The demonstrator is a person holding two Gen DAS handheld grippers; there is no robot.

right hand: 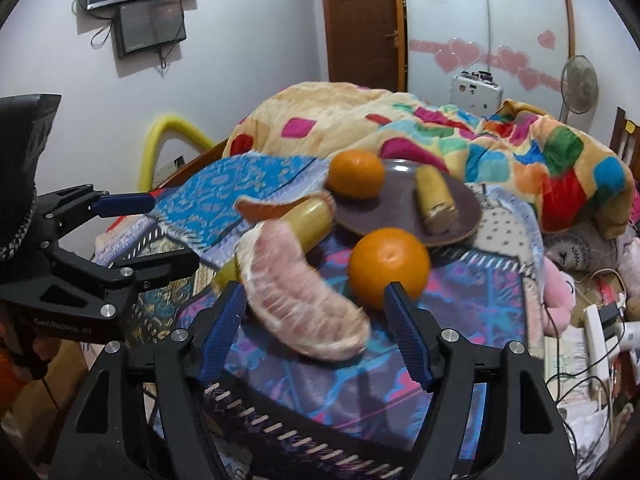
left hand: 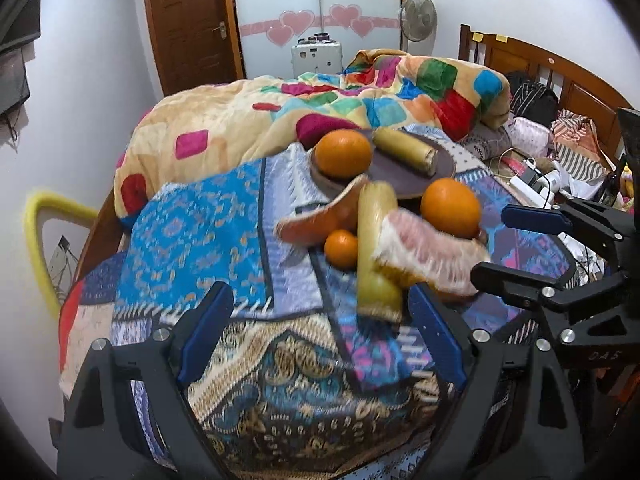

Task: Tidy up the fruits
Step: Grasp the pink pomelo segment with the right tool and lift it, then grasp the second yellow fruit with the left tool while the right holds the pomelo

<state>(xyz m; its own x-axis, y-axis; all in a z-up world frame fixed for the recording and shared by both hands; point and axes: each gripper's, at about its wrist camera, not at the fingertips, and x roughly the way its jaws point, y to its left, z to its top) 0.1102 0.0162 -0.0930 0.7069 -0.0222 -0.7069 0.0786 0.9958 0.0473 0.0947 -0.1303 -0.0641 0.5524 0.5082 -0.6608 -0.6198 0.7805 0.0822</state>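
Observation:
A brown plate (left hand: pixel 404 184) (right hand: pixel 384 210) on the patterned cloth holds an orange (left hand: pixel 343 153) (right hand: pixel 356 174) and a short yellow-green stalk piece (left hand: pixel 406 151) (right hand: pixel 435 198). In front of the plate lie a second orange (left hand: pixel 451 207) (right hand: pixel 388 266), a small tangerine (left hand: pixel 341 249), a long yellow-green stalk (left hand: pixel 374 246) (right hand: pixel 310 218), an orange peel (left hand: pixel 320 220) (right hand: pixel 276 206) and a pink pomelo wedge (left hand: pixel 432 254) (right hand: pixel 298 300). My left gripper (left hand: pixel 322 336) is open just before the long stalk. My right gripper (right hand: pixel 314 332) is open, its jaws on either side of the pomelo wedge.
A colourful quilt (left hand: pixel 320 108) is heaped behind the plate. A wooden headboard (left hand: pixel 560 76), clothes and a power strip with cables (right hand: pixel 596 340) lie to the right. A door (left hand: pixel 188 20), fan (left hand: pixel 418 12) and white wardrobe stand at the back.

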